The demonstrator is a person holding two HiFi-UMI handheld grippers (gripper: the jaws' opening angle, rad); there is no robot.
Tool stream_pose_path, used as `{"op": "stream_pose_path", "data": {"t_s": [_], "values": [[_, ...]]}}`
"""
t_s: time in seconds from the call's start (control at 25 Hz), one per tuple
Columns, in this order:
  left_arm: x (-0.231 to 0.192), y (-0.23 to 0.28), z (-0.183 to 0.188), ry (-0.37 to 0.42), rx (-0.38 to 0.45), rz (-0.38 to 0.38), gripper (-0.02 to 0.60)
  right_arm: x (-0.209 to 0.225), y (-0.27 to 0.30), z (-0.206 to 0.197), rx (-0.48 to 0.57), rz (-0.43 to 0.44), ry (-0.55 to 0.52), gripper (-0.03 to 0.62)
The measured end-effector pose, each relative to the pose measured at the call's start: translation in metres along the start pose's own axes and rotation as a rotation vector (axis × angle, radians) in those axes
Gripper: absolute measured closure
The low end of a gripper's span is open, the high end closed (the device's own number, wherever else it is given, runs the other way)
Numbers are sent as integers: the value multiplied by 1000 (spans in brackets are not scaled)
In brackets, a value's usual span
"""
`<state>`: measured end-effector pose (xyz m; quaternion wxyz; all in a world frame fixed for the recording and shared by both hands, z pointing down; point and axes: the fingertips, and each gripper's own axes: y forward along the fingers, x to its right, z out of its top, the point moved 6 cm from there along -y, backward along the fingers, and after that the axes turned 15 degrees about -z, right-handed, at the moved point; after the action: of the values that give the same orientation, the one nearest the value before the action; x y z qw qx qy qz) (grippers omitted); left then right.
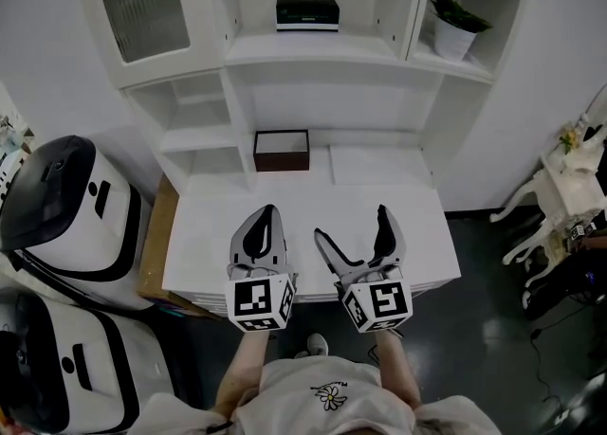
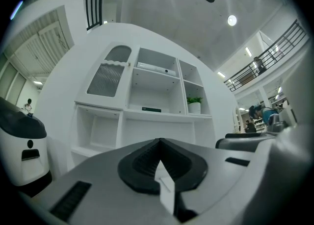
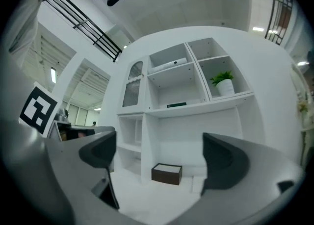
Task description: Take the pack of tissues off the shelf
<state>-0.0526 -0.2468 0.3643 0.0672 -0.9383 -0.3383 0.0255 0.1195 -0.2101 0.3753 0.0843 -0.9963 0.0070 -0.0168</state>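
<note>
Half of what my left gripper (image 1: 267,211) sees is its own jaws, pinched together on nothing. My right gripper (image 1: 351,222) is spread wide, empty. The pack of tissues (image 1: 307,14) sits on the middle shelf (image 1: 313,46), a dark slab too small to read, well apart from both. There's a brown box (image 1: 282,151) on the desk (image 1: 209,225) below, and a potted plant (image 1: 455,26) 1 cubby right.

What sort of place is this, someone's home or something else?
Likely a showroom or test hall staged like a home: a white shelf unit with a potted plant, set under a high ceiling with a balcony railing.
</note>
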Motion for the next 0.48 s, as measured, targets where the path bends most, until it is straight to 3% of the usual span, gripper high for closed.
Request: {"op": "stream_pose_path", "data": {"t_s": [0.04,0.08,0.2,0.48], "values": [[0,0,-1,-2,-2,-1,583,-1,3,-5,-26,6,-7,29],[1,1,-2,-4,-4,-2,583,-2,6,-11,-60,12,-12,0],[2,1,-4,-7,-8,-6,583,-4,9,-25,-122,21,-10,-1],[-3,1,-2,-1,-4,6,583,-5,11,-21,-95,38,47,0]]}}
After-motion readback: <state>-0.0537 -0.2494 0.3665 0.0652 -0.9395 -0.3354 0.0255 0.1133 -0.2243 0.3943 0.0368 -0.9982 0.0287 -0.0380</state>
